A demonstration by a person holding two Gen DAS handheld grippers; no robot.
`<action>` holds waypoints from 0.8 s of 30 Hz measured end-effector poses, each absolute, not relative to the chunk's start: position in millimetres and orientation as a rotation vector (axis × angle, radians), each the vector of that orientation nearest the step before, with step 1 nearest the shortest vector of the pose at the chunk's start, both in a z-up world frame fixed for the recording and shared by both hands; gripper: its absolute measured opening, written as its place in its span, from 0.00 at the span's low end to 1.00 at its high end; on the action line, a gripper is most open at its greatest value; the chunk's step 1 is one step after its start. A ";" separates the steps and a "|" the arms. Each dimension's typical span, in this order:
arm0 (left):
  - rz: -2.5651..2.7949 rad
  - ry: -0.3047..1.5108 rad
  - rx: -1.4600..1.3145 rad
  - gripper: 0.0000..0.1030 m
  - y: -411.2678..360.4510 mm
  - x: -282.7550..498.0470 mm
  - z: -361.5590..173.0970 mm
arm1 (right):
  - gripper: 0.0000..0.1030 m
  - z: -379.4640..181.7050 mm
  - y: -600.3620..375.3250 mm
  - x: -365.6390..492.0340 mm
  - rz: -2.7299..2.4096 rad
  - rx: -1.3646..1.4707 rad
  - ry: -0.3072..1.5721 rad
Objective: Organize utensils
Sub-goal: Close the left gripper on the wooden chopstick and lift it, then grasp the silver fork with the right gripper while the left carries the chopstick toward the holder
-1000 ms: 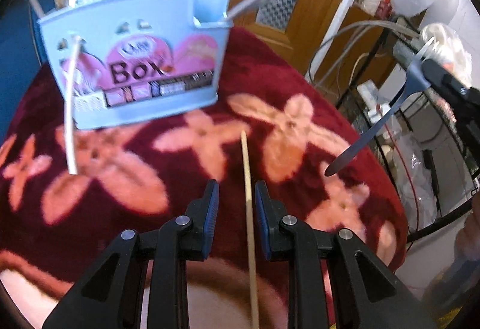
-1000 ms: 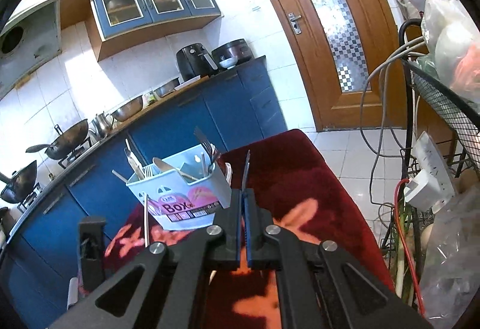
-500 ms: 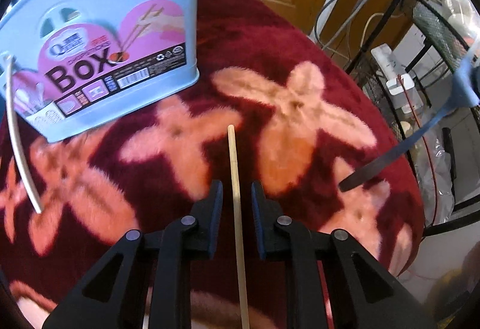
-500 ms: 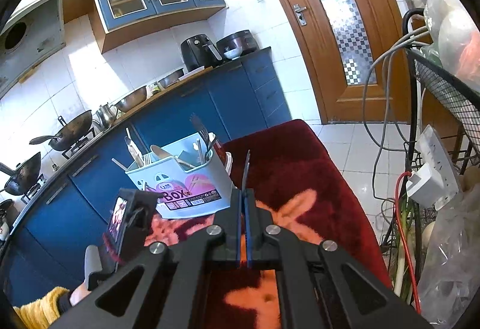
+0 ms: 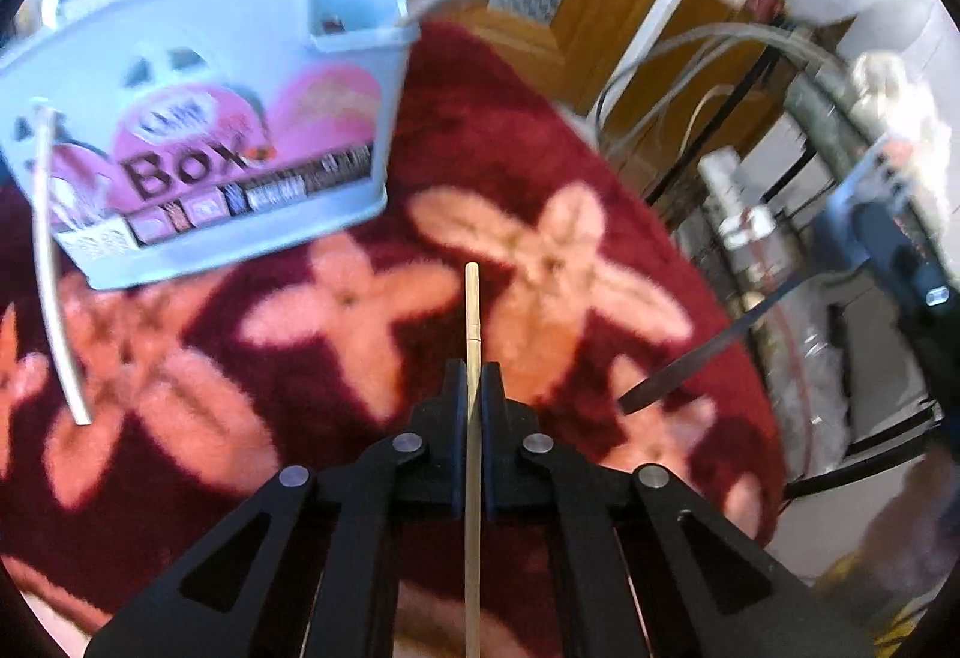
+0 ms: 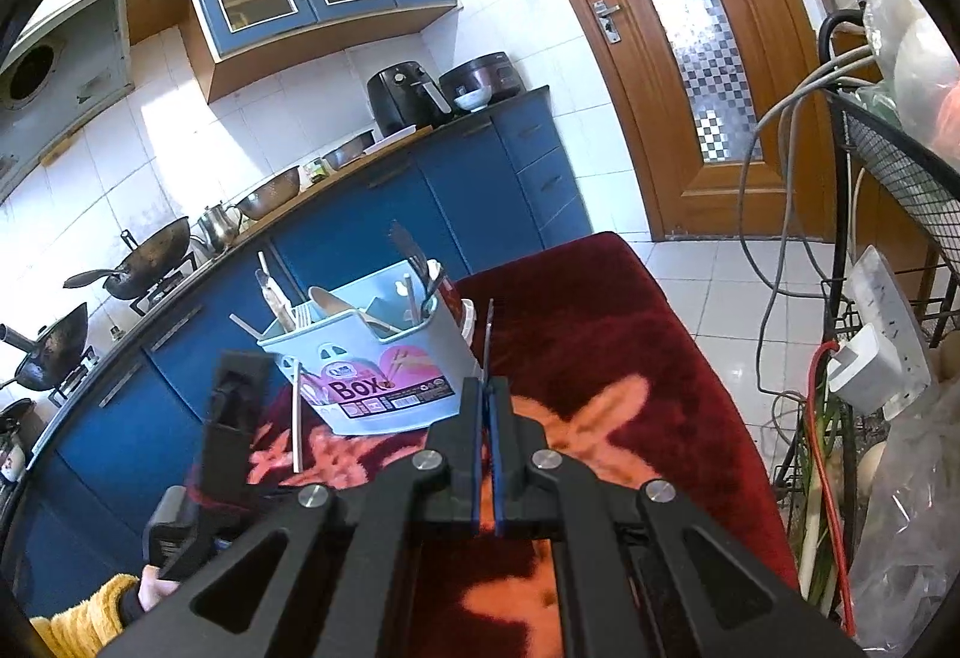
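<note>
My left gripper (image 5: 474, 379) is shut on a wooden chopstick (image 5: 472, 310), whose tip points forward over the red flowered cloth (image 5: 498, 153) towards the box. That light blue utensil box (image 5: 240, 75) labelled "Box" stands at the upper left and holds several utensils (image 6: 336, 304). My right gripper (image 6: 486, 388) is shut on a thin dark utensil (image 6: 489, 328) that sticks up just right of the utensil box (image 6: 414, 352). The left wrist view shows this dark utensil (image 5: 690, 364) hanging at the right. The left gripper (image 6: 234, 406) stands left of the box.
A white stick (image 5: 51, 268) leans against the box's front left. A black wire rack (image 6: 900, 166) with bags, cables and a power strip (image 6: 882, 334) stands off the cloth's right edge. Blue cabinets (image 6: 468, 202) and a wooden door (image 6: 654, 75) lie behind. A yellow sleeve (image 6: 78, 622) shows at the lower left.
The left jaws have closed from apart onto the chopstick, and the left hand has shifted a little over the cloth. The right gripper stays shut on the dark utensil.
</note>
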State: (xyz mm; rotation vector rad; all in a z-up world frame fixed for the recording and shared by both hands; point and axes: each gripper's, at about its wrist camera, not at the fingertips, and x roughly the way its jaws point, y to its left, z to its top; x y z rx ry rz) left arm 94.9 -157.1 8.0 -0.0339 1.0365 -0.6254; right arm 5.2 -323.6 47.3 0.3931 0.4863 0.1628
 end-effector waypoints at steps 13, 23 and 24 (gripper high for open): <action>-0.541 0.731 -0.174 0.02 -81.9 97.4 92.4 | 0.03 81.8 -299.1 7.0 0.228 0.367 0.398; -0.428 0.601 -0.242 0.02 -40.2 113.6 118.9 | 0.02 72.1 -288.7 24.8 0.239 0.367 0.462; -0.418 0.590 -0.245 0.02 -37.1 112.4 119.9 | 0.03 69.2 -287.9 27.3 0.249 0.368 0.477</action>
